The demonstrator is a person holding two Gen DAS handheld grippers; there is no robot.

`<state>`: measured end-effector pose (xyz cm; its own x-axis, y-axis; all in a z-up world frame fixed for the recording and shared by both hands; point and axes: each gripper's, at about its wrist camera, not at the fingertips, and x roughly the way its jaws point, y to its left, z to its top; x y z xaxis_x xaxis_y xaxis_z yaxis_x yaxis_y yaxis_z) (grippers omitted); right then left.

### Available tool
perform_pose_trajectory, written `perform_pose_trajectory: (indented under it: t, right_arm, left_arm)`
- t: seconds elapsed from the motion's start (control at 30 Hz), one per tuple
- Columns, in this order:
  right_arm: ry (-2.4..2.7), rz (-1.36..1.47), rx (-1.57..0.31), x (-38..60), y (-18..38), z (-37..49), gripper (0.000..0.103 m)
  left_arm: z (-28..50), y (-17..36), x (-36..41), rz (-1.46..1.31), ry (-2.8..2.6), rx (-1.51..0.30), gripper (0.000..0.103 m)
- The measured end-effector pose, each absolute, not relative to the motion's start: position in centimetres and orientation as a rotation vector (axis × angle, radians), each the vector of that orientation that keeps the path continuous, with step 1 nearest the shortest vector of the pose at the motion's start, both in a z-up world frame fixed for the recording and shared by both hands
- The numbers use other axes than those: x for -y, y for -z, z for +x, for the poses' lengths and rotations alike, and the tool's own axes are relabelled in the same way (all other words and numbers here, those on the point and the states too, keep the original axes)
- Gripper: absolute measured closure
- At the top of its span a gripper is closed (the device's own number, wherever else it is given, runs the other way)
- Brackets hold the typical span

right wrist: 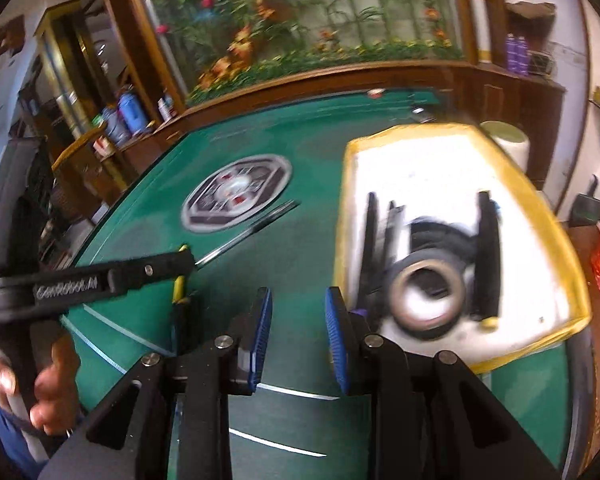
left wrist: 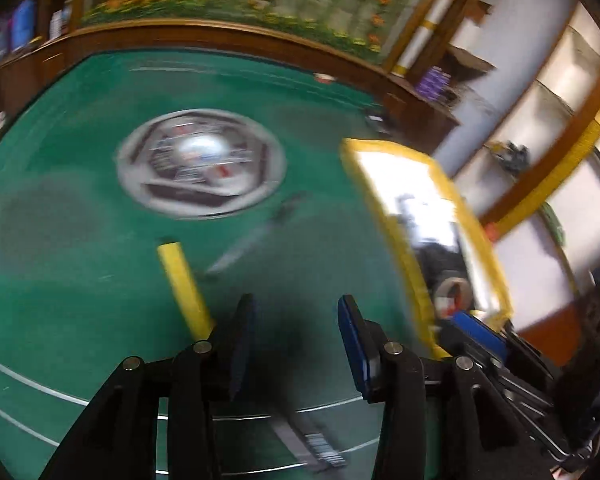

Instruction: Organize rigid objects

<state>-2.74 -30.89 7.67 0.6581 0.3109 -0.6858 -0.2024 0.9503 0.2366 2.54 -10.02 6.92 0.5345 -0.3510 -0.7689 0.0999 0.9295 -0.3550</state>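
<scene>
My left gripper (left wrist: 296, 304) hangs open over the green table (left wrist: 80, 280) with nothing between its blue pads. A yellow-handled tool (left wrist: 184, 280) lies just left of it, and a slim metal tool (left wrist: 256, 236) lies ahead. My right gripper (right wrist: 298, 294) is open and empty, close to the left edge of a yellow-rimmed white tray (right wrist: 342, 220). In the tray are a roll of tape (right wrist: 428, 258) and long black pieces (right wrist: 488, 252). The left gripper (right wrist: 186, 258) shows side-on in the right wrist view, held by a hand (right wrist: 48, 392), its tip over the yellow-handled tool (right wrist: 179, 286).
A round printed emblem (left wrist: 202, 168) marks the middle of the table. A grey flat item with a barcode (left wrist: 316, 448) lies under the left gripper near the front. Wooden shelves (right wrist: 100, 128) and a flower mural (right wrist: 300, 20) stand behind the table. Both views are motion-blurred.
</scene>
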Motion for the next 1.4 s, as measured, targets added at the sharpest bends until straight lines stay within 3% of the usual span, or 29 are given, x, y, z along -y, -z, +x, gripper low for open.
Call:
perform_pose_trajectory:
  t: [0.17,0.43,0.47,0.53,0.63,1.1,1.13,1.2,1.4]
  right_arm:
    - [-0.333,0.125,-0.837,28.6,-6.5,-2.8,0.077]
    - [-0.355,0.088,-0.858,27.9,-5.9,-3.8,0.077]
    - [-0.357,0.084,-0.860,27.9,-5.9,-3.9,0.077]
    - [-0.368,0.077,-0.868,27.8,-5.7,-4.1,0.077]
    - [-0.405,0.040,-0.889,26.8,-5.2,-4.5,0.077]
    - [-0.504,-0.165,-0.966,21.4,-2.4,-5.5,0.077]
    - [-0.495,-0.196,-0.957,20.9,-2.4,-5.6,0.079]
    - [-0.463,-0.277,-0.929,19.9,-2.3,-5.9,0.091]
    - [-0.432,-0.244,-0.919,20.4,-2.5,-5.5,0.091]
  left_arm:
    - [4.1,-4.4,6.4,-0.320,0.151,-1.031,0.059]
    - [5.7,-2.2,7.6,-0.239,0.064,-1.055,0.060]
    - [5.8,-2.2,7.7,-0.209,0.043,-1.052,0.064]
    - [5.8,-2.0,7.5,-0.184,0.028,-1.045,0.088]
    - [5.4,-1.9,6.7,-0.169,0.041,-1.046,0.091]
    - [1.5,-1.9,3.0,-0.172,0.063,-1.010,0.091]
    - [1.4,-1.8,3.0,-0.168,0.064,-1.006,0.091]
    - [1.3,-1.8,3.0,-0.163,0.067,-0.996,0.091]
    - [0.8,-1.8,2.2,-0.225,0.116,-1.007,0.094]
